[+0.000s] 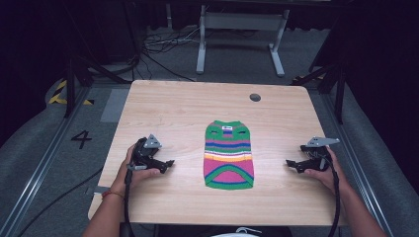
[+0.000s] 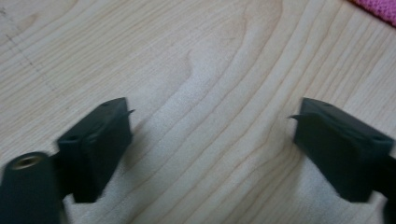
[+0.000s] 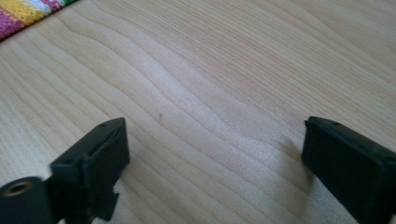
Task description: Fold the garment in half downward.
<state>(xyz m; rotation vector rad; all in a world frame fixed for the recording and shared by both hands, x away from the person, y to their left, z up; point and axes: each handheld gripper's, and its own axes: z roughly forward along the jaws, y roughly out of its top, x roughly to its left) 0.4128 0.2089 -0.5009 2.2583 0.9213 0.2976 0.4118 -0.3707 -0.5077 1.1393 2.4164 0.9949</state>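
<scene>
Striped knit sweater (image 1: pixel 229 155), small, looks pet-sized, lies flat on the desk (image 1: pixel 163 108) just right of centre, neck end toward the far edge, hem toward the person. Bands from the neck down: green, blue, pink, yellow/orange, then a pink panel with a green border. Small label near the collar, too small to read.

Left gripper (image 1: pixel 169 163) sits to the sweater's left, near but not touching, jaws pointing at it. Left hand (image 1: pixel 140 165) wraps the body, grey three-cornered plate on top. In the left gripper view (image 2: pixel 210 116) the jaws are spread wide with bare wood grain between them, gripping nothing; a sliver of pink knit shows at the top right corner.

Right gripper (image 1: pixel 290 164) mirrors it on the sweater's right, a bit farther off, jaws aimed at it. Right hand (image 1: pixel 323 170) holds it near the desk's right edge. Right gripper view (image 3: pixel 215 126): jaws spread wide, nothing between but desk; a corner of yellow and pink knit at top left.

Both grippers sit low; whether the jaw tips touch the wood I can't tell from the high view.

Cables trail from each gripper back along the forearms. Round grommet hole (image 1: pixel 255 97) near the far edge of the desk. Beyond: grey floor with a painted "4" (image 1: pixel 81 138), loose cables (image 1: pixel 163 44), a white frame stand (image 1: pixel 241 34).
</scene>
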